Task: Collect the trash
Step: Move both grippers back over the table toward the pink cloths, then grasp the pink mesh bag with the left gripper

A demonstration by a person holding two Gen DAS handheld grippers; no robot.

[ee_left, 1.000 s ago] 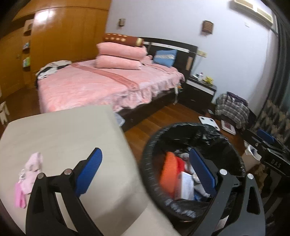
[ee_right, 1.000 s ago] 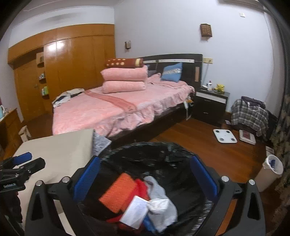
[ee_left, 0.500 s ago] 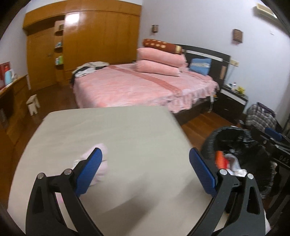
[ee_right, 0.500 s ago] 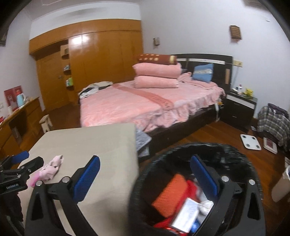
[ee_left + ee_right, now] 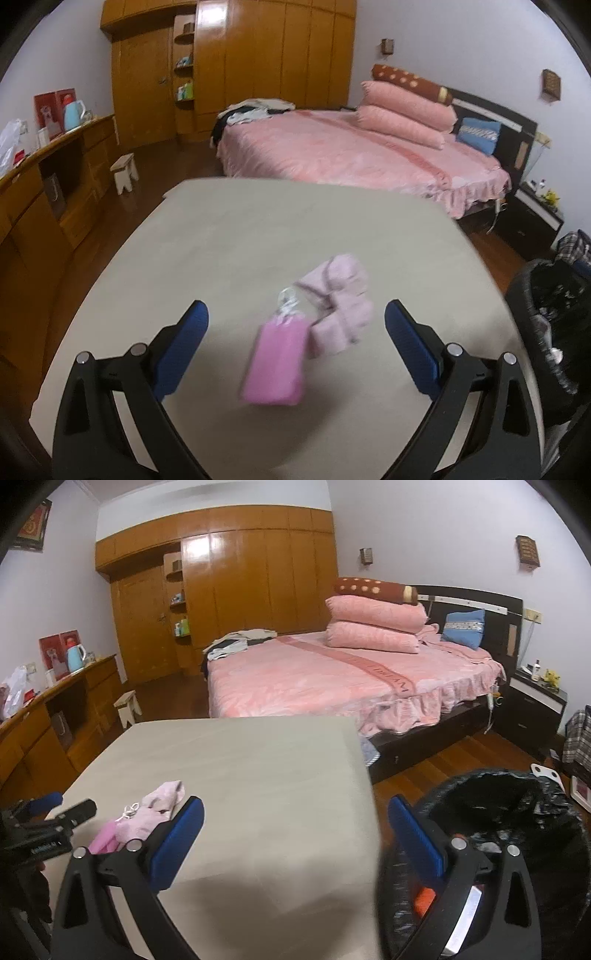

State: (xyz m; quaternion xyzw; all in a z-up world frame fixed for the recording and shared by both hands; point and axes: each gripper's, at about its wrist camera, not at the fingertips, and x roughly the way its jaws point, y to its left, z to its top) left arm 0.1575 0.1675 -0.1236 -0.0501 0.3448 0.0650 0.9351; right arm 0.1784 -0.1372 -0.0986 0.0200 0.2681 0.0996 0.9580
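A bundle of pale pink fabric tied to a brighter pink rectangular tag or packet point(image 5: 295, 332) lies on the beige cloth-covered table point(image 5: 258, 229), apart from the black-lined round trash bin point(image 5: 517, 812) that stands on the wood floor off the table's right edge. The left gripper point(image 5: 295, 332), blue pads spread wide and holding nothing, frames the bundle from above. The right gripper point(image 5: 295, 827), likewise spread and empty, hangs between table edge and bin. Judging by this, the pickup is the step in hand: lowering the left tool squarely over the soft fabric where it meets the packet should give the surest grip, since a pinch on the loose end could let the rest dangle or slip.
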